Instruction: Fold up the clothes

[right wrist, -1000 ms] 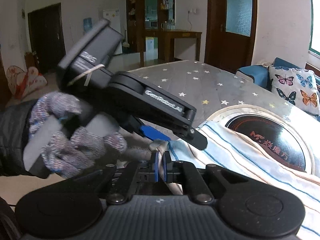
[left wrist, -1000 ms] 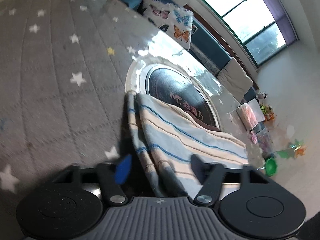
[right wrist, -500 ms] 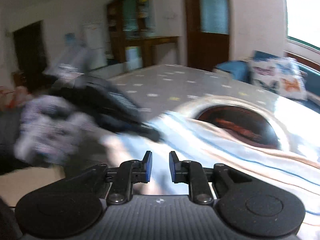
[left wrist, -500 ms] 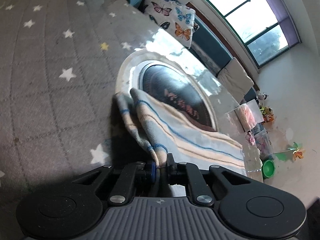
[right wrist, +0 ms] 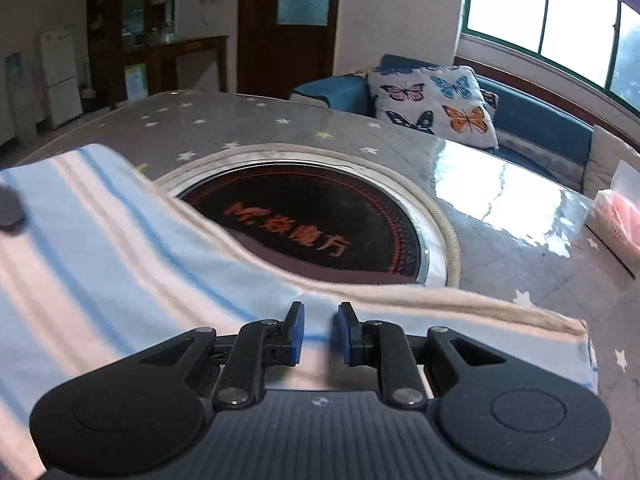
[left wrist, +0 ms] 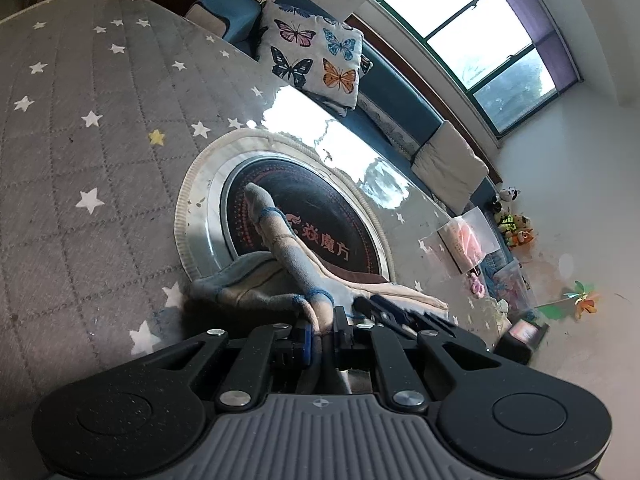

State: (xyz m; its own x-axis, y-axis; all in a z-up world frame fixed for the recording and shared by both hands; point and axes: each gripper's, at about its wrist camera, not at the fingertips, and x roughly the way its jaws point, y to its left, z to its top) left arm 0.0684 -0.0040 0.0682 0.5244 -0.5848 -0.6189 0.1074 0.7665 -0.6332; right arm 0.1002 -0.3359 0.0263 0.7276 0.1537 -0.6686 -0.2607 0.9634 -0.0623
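A light blue cloth with pale pink and blue stripes [right wrist: 120, 264] lies on the grey star-patterned table [right wrist: 224, 128], partly over the round black inset plate [right wrist: 316, 220]. My left gripper [left wrist: 320, 332] is shut on a bunched corner of the striped cloth [left wrist: 280, 252] and holds it up; the cloth rises in a ridge ahead of the fingers. My right gripper [right wrist: 320, 336] is open a little, empty, just above the cloth near its front edge. The tip of the right gripper [left wrist: 400, 312] shows just right of my left one.
A butterfly cushion [right wrist: 432, 100] lies on a blue sofa behind the table. A clear bag with pink contents [right wrist: 616, 216] sits at the table's right. Toys lie on the floor [left wrist: 576, 300]. A dark door and shelves [right wrist: 280, 24] stand behind.
My left gripper closed on the cloth corner and lifted it, bunching it. My right gripper let go, opened a little and swung right along the cloth.
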